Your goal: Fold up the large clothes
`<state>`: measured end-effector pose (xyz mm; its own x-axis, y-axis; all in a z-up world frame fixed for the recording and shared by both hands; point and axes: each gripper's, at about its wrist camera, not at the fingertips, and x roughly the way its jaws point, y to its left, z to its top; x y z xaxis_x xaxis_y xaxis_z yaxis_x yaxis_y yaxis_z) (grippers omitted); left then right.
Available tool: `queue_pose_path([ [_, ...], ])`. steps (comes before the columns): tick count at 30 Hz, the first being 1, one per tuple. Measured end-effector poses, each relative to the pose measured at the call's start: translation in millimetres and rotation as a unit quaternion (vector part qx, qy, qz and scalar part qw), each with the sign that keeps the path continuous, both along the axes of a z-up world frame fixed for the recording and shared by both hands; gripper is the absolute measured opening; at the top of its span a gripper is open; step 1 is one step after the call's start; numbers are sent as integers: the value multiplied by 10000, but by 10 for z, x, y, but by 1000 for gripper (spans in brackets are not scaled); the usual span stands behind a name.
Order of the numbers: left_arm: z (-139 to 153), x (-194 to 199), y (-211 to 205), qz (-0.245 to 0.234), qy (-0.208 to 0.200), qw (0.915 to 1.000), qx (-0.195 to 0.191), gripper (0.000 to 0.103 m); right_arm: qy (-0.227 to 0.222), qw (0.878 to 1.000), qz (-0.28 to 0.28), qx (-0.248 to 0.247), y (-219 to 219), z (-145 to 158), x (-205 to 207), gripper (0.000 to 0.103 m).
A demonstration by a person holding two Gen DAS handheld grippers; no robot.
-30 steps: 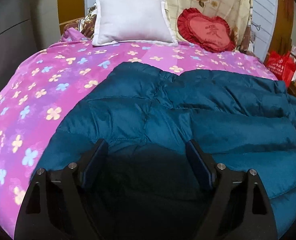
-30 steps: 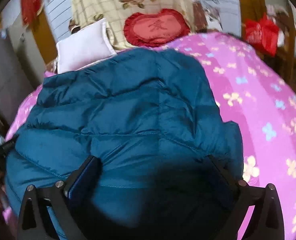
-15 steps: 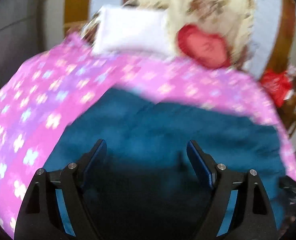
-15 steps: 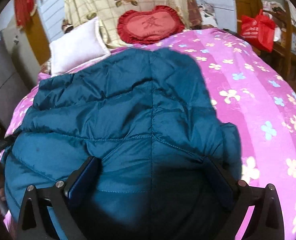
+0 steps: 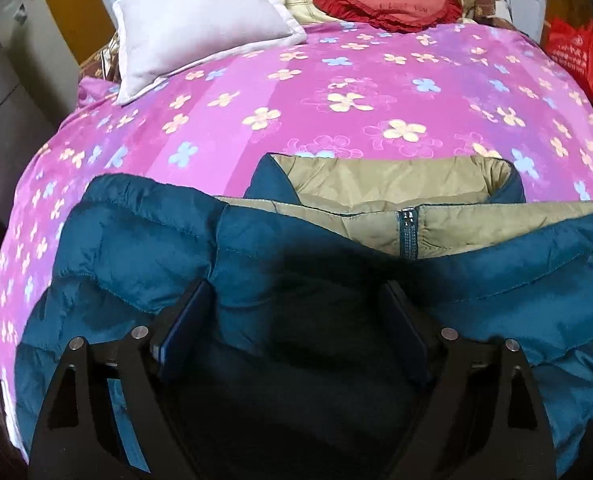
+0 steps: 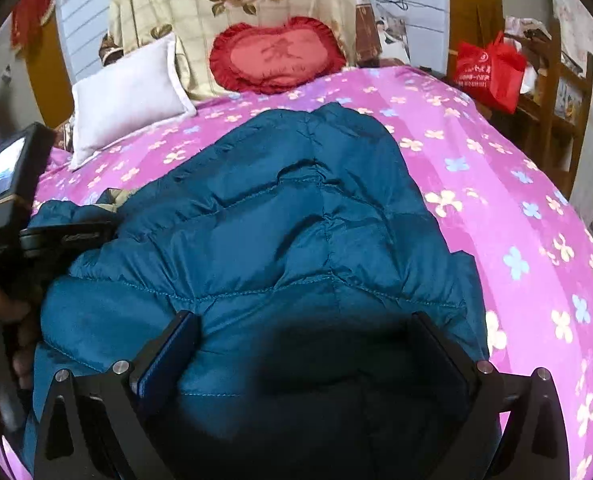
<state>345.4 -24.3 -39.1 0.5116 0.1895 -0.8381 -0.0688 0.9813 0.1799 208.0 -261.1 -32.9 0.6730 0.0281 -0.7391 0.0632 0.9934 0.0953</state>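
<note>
On bed [image 5: 376, 92] | jacket [image 6: 296, 220] | both grippers [image 5: 296, 320] [image 6: 304, 344] wide apart, holding nothing | cushion [image 6: 276, 56] writing unreadable

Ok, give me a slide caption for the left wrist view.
Open left gripper over a teal down jacket, tan lining exposed, on a pink floral bedspread.

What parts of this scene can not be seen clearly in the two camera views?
- Jacket near edge: both views, cut off by the frame bottom and shadowed between the open fingers.
- Left gripper in the right view: fingertips hidden behind jacket folds.
- Red bag print: too small to read.
</note>
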Motion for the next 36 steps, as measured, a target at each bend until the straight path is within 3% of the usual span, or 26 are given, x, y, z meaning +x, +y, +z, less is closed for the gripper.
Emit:
queue_pose_path([
  [2,122,-125,64,-34,-163,9998,-141,86,-57,10000,-5,23,-20,-49,-6,103],
  [5,438,-390,359,-269,-720,9963,-387,86,-22,10000,3,-85,10,-52,16,103],
  [9,684,-786,1040,-221,-1217,9921,-195,86,48,9999,66,-58,-5,56,5,103],
  [13,556,-1196,1596,4,-1236,9923,80,86,-245,9994,85,225,-45,300,-149,103],
  [16,301,-1380,1755,58,-1163,9932,46,86,-330,9973,427,502,33,379,-214,103],
  [17,164,-1388,1775,55,-1088,9940,-54,86,-302,9966,575,510,66,335,-202,103],
  [20,-20,-1488,1798,114,-1495,9879,-402,87,-11,9971,760,58,108,-32,-92,103],
  [22,-65,-1475,1826,168,-1515,9868,-556,89,-196,9961,796,317,30,-57,-118,103],
  [29,-117,-1426,2024,355,-1287,9821,-1325,94,-231,9962,794,276,44,-62,-116,103],
  [32,-94,-1426,1988,365,-1198,9843,-1241,94,-222,9962,794,266,27,-38,-136,103],
  [36,161,-1530,1963,389,-1093,9914,-599,94,-303,9970,657,261,-86,134,-273,103],
])
